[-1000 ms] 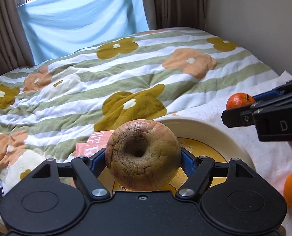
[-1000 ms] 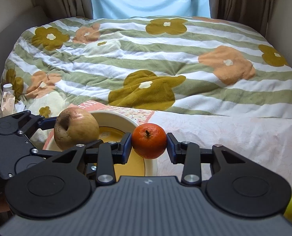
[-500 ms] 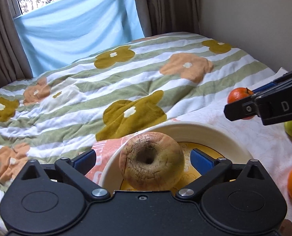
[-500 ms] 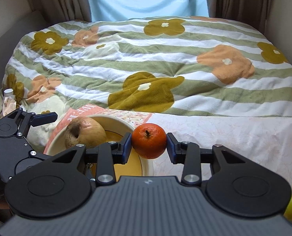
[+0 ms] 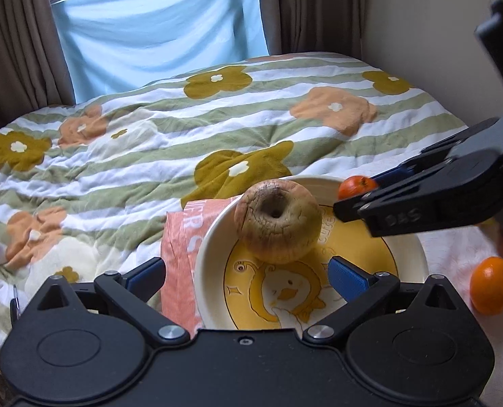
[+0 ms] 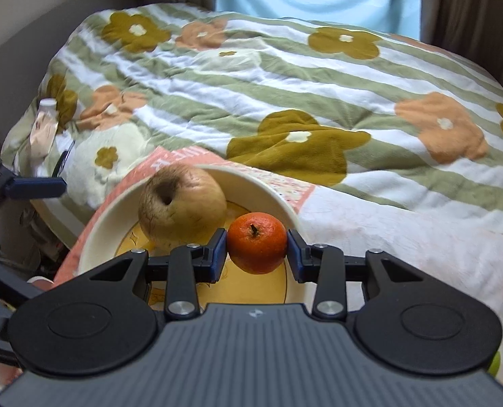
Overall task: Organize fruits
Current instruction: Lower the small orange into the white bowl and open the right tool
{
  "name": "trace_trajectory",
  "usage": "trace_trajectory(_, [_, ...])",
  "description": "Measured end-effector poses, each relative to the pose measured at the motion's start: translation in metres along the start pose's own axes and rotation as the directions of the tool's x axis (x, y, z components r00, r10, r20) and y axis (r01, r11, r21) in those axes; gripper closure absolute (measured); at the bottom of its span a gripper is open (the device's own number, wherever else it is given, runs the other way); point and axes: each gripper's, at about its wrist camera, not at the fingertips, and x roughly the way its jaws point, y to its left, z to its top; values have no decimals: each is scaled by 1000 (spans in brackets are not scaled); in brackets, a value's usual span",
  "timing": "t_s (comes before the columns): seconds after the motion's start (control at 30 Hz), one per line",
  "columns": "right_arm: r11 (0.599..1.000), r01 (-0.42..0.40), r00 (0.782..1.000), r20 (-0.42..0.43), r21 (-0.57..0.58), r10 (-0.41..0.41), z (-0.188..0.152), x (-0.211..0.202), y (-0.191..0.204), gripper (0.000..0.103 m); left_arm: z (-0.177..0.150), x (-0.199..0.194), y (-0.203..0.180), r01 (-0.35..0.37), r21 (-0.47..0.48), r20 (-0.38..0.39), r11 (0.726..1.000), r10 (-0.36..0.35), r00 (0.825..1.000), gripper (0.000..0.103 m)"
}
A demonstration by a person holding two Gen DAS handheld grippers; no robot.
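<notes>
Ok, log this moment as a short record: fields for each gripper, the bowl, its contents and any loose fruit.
left gripper: open, nothing between its pads
right gripper: shut on the small orange, above the bowl
bowl: cream rim, yellow duck print inside, set on a pink cloth
in the bowl: one wrinkled brown apple, free of both grippers
loose fruit: a second orange on the white cover beside the bowl
surface: bed with a flowered striped quilt
</notes>
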Motion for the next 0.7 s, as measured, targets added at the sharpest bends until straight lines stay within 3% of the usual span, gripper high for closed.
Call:
trace_trajectory(0.23, [1000, 5, 1000, -23, -25, -5, -8, 17, 1, 49, -5, -6, 2, -6, -13, 5, 1000, 7, 1000, 0])
trace_trajectory(0.4, [1000, -16, 1000, -13, -15, 16, -9, 7, 7, 16, -6, -9, 3, -8, -15, 8, 1000, 8, 1000, 0])
trace_trajectory(0.43, [1000, -12, 1000, 0, -19, 12, -10, 3, 8, 3, -6, -10, 3, -12, -16, 9, 1000, 12, 1000, 0])
trace_trajectory(0.47, [1000, 18, 1000, 23, -19, -18, -11, -1, 10, 0, -6, -12, 3, -18, -17, 12, 1000, 18, 1000, 0])
trace_trajectory(0.7, [999, 49, 996, 72, -10, -49, -10, -27, 12, 0, -8, -30, 0, -12, -18, 37, 1000, 13, 999, 0])
